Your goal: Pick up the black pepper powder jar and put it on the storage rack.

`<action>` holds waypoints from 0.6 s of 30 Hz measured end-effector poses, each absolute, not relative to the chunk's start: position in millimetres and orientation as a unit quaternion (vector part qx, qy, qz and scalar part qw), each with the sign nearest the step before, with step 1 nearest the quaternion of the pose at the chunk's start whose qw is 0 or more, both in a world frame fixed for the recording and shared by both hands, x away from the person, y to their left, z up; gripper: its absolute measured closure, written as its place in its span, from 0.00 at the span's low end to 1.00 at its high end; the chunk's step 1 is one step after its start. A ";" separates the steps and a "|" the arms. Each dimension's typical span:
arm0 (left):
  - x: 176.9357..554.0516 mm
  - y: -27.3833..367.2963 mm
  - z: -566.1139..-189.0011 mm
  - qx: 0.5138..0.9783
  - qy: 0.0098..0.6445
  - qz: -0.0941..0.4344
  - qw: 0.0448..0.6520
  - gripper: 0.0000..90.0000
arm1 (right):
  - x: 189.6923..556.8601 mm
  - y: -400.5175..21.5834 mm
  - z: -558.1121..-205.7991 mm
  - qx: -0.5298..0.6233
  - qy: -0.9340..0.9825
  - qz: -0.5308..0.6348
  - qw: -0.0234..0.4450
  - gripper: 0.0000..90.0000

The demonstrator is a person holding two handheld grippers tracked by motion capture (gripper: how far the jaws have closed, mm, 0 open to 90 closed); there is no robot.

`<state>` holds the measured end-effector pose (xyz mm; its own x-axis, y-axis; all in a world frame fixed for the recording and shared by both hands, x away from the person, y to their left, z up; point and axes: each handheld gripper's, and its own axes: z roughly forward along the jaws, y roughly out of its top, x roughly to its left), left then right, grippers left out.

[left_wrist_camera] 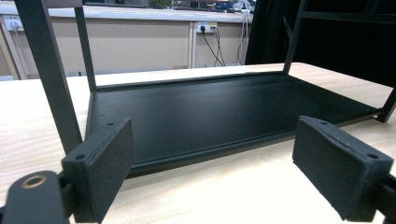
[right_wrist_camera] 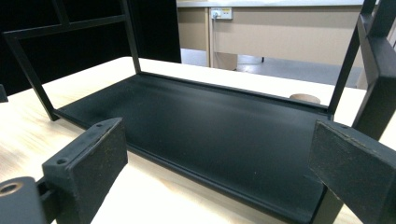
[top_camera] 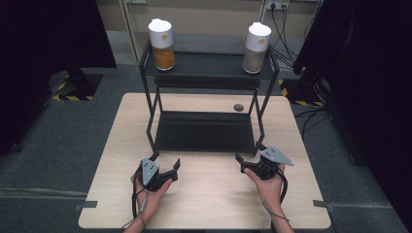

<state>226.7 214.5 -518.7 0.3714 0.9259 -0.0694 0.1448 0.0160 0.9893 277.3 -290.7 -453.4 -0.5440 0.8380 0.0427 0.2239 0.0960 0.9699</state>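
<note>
Two tiers make up the black metal rack that is stood toward the far half of the pale wooden table, so that the near strip of tabletop is left bare as working room for both hands. Its lower shelf lies almost flush with the tabletop behind a low raised lip and is unoccupied, while the upper shelf carries the two jars, each set close to an end so that a wide gap is kept between them. The jar of orange powder is placed at the left end and the jar of grey-beige powder at the right end, both upright with white caps, well apart from the claws. Slim corner posts are seen close by: one rises just beside the left claw in the left gripper view, another just beside the right claw in the right gripper view, so any reach into the lower tier would probably have to be threaded between them and under the upper shelf. Both claws are held low just in front of the rack's front edge, aimed at the lower shelf, each spread wide with nothing between its pads. A small dark disc is set into the tabletop behind the rack, clear of any path.
</note>
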 end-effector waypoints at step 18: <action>226.6 214.4 -518.7 0.609 0.439 0.348 0.561 0.14 | 271.4 -295.5 -466.6 0.400 0.687 0.542 0.273 0.06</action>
